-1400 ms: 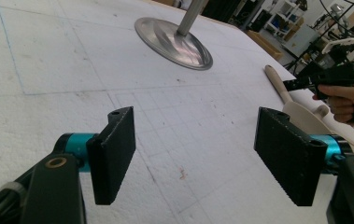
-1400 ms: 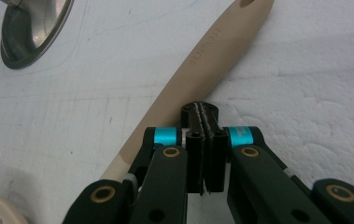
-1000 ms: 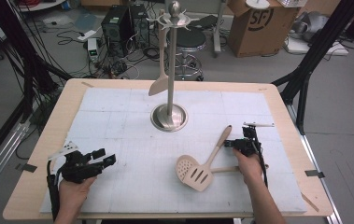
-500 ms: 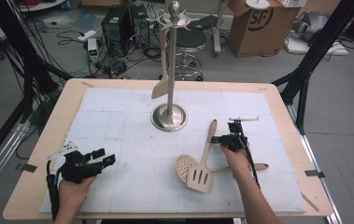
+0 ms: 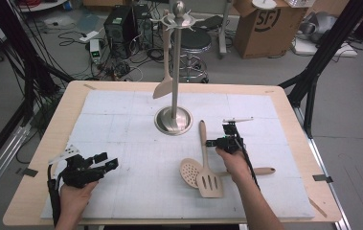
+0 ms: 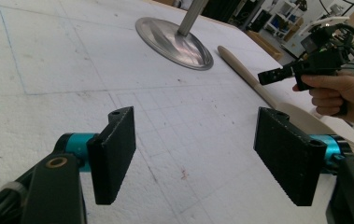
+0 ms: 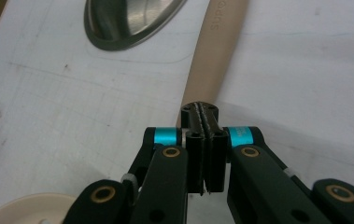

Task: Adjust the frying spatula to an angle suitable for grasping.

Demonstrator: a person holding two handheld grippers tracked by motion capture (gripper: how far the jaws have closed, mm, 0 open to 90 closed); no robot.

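Note:
A wooden slotted spatula [image 5: 208,178] lies on the white mat, its handle [image 7: 216,56] pointing away towards the steel utensil stand [image 5: 173,120]. Beside its blade lies a round perforated wooden skimmer [image 5: 190,171], handle running right. Another wooden spatula [image 5: 163,81] hangs from the stand. My right gripper [image 5: 213,143] is shut with nothing between its pads; its tip [image 7: 201,112] sits right against the spatula handle's right side. My left gripper [image 5: 106,162] rests at the mat's near left, jaws wide open [image 6: 198,140] and holding nothing.
The stand's round base [image 6: 174,39] sits mid-table behind the utensils. The white mat [image 5: 121,129] covers most of the wooden table. Cables, a stool and cardboard boxes are on the floor beyond the far edge.
My shut right gripper has moved left, and the slotted spatula's handle has swung left with it, from pointing up-right to nearly straight away. The left gripper has not moved.

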